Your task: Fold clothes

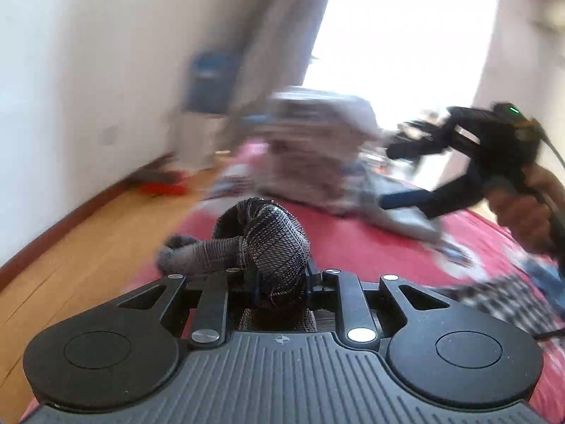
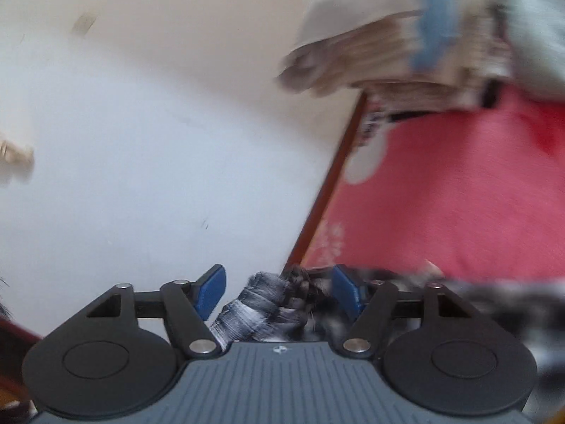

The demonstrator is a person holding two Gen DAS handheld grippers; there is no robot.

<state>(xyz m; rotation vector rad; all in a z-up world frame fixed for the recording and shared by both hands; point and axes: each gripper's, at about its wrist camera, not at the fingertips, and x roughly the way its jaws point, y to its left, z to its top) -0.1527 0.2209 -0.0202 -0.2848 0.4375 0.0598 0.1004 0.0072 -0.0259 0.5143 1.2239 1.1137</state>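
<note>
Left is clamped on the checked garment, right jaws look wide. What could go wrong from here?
1. The right gripper stands open around a bunched fold of the checked garment, so that end may slip out.
2. The left gripper pinches a twisted wad, so the fold may come out crooked.
3. The clothes pile sits close and could get snagged.

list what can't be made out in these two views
- Left view: clothes pile on the bed, smeared by motion blur; single garments unreadable.
- Left view: left claw pads, hidden by the bunched grey cloth.
- Right view: cloth between the pads; blur hides whether they press it.
</note>
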